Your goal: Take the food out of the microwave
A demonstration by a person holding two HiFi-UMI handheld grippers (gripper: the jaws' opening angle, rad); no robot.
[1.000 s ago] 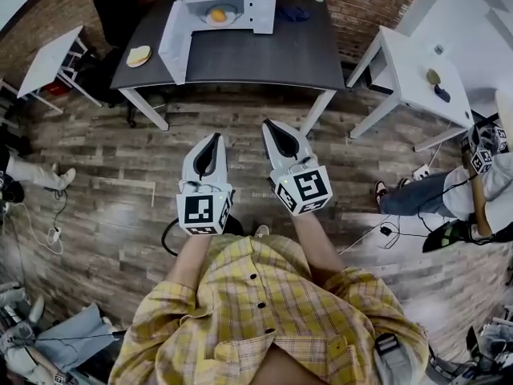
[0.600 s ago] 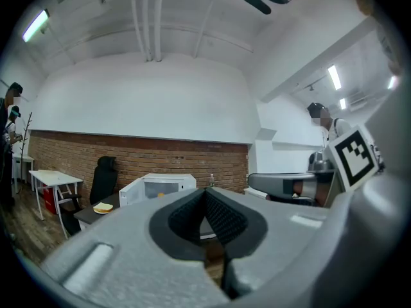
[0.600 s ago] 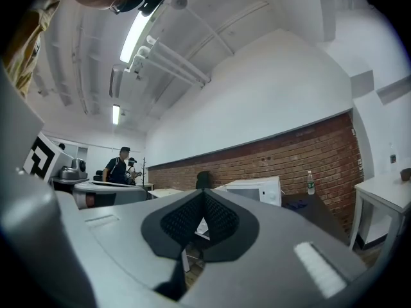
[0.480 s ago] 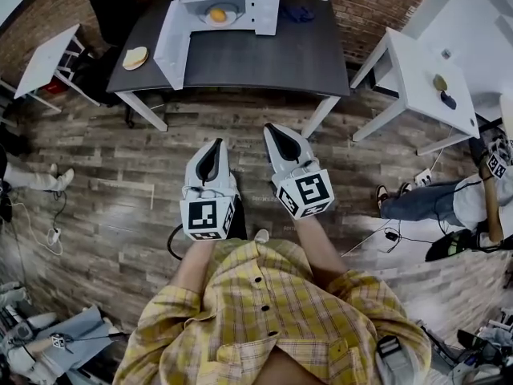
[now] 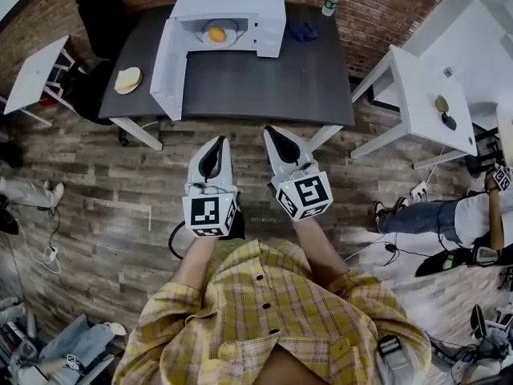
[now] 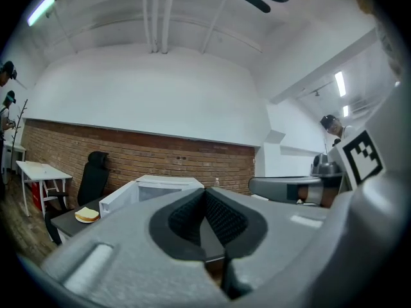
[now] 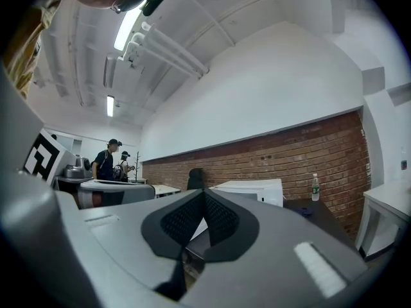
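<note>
The white microwave [image 5: 231, 8] stands at the back of the dark table [image 5: 264, 74], its door [image 5: 167, 64] swung open to the left. Inside it lies a round orange food item [image 5: 216, 34] on a plate. My left gripper [image 5: 217, 142] and right gripper [image 5: 269, 130] are held side by side over the wooden floor, just short of the table's front edge, pointing at the microwave. Both are shut with nothing between the jaws. The left gripper view has the microwave [image 6: 164, 186] beyond the left gripper [image 6: 205, 192]; the right gripper view has the microwave [image 7: 253, 189] past the right gripper [image 7: 204, 193].
A plate with bread [image 5: 127, 79] sits at the table's left end, a water bottle [image 5: 330, 0] and a blue item [image 5: 302, 30] at the back right. White side tables [image 5: 425, 95] [image 5: 34, 74] flank it, with a black chair [image 5: 100, 6] at back left. People stand at the right.
The table and microwave have come closer and lower in the head view. Both grippers have travelled forward together toward the table's front edge, still shut.
</note>
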